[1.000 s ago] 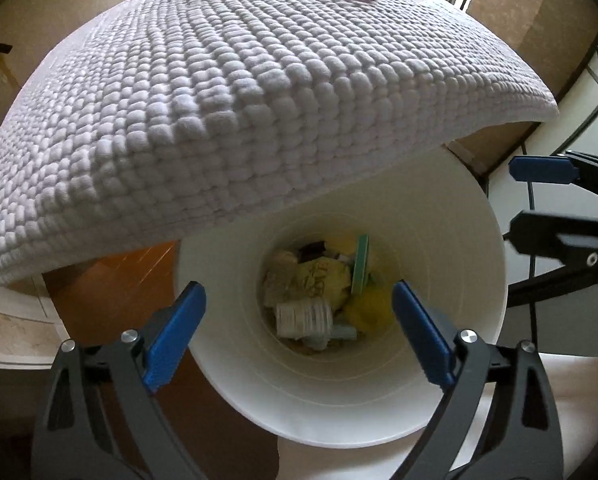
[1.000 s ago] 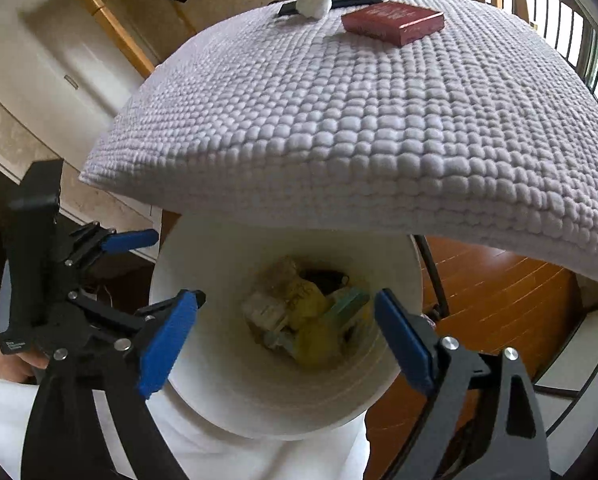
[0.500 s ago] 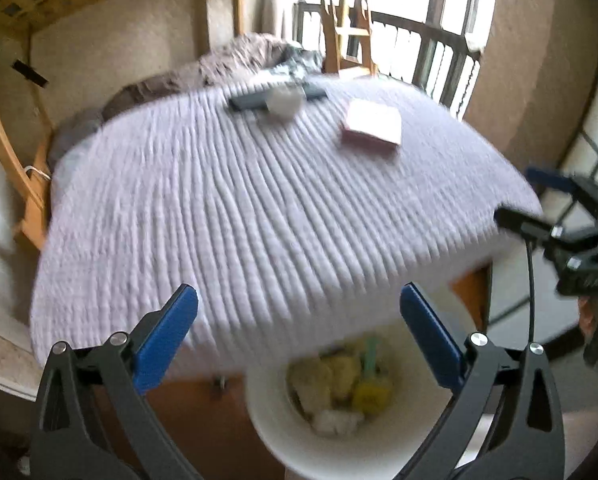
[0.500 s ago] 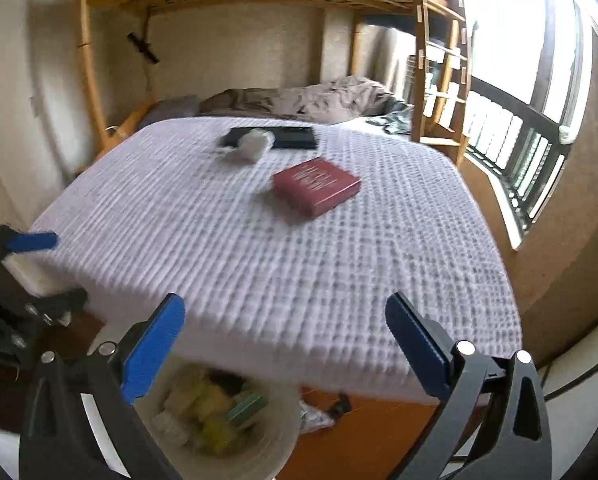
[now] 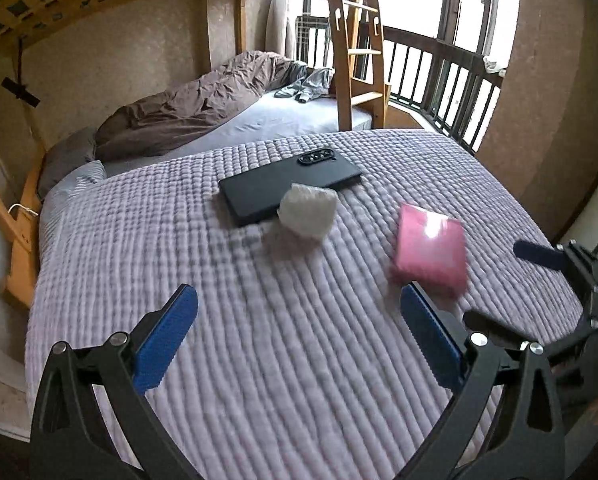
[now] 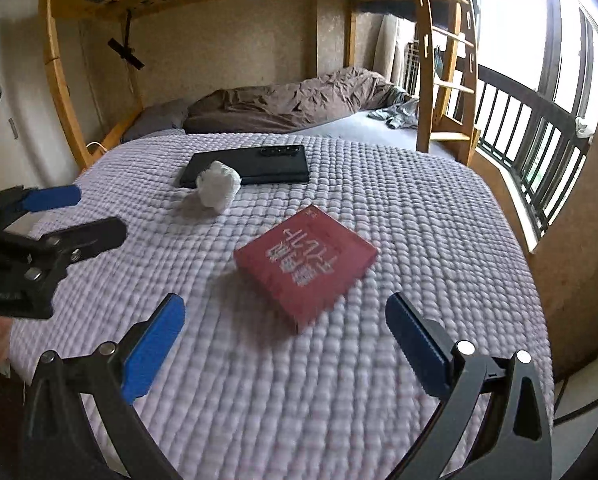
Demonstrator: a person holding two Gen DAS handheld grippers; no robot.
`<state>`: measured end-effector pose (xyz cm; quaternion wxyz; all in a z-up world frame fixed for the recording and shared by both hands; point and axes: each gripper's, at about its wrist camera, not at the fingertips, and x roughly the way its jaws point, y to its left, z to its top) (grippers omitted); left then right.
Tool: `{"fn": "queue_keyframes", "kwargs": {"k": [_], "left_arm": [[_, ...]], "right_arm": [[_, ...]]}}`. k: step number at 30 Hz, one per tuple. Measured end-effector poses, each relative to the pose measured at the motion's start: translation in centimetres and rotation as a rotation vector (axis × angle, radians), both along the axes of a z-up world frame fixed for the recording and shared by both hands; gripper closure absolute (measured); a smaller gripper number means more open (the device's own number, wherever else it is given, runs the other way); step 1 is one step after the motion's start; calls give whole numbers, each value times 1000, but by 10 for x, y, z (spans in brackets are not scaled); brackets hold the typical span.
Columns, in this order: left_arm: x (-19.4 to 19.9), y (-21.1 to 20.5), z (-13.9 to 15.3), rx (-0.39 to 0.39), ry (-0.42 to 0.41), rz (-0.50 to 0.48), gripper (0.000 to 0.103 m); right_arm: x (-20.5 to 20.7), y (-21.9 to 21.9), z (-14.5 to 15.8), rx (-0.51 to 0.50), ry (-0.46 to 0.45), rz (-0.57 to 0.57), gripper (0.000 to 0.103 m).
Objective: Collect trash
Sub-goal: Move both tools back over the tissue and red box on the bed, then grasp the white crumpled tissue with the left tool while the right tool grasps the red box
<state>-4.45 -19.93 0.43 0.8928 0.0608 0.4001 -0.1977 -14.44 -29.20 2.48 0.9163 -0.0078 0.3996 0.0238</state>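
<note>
The left gripper is held with its blue pads spread wide and nothing between them, and the right gripper is likewise fully parted and empty; both are angled down over the quilted bed, which suggests that a fresh piece of rubbish is being sought rather than carried. Beyond the pads, a crumpled white wad is seen lying on the quilt, touching the near edge of a flat black device; as the only item resembling rubbish, it is judged to be the task's thing, and it is well apart from either gripper. A red box is set flat on the quilt nearer the right gripper, and it, like the device, is probably meant to be left where it is. No bin is visible in either view, so the drop-off place cannot be told from here. In the left wrist view the box is washed out to pink by glare and blurred, whereas in the right wrist view its white printed lettering is shown; each view also catches the other gripper at its edge. The wad is shown to overlap the device's corner more clearly from the right wrist.
</note>
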Motion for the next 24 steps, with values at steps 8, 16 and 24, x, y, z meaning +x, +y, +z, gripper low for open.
{"fn": "queue_keyframes", "kwargs": {"k": [8,16,24], "left_arm": [[57,-18,-20,-24,67,-24,1],[87,-33,-38,-29,108,-38,2],[90,-43,-49,2,103,-66,15]], "right_arm": [[45,-9,-22,7,49,-35,4],[73,-13,-32,39,72,-58,4],[82,-15,-34,49,56,-74,4]]}}
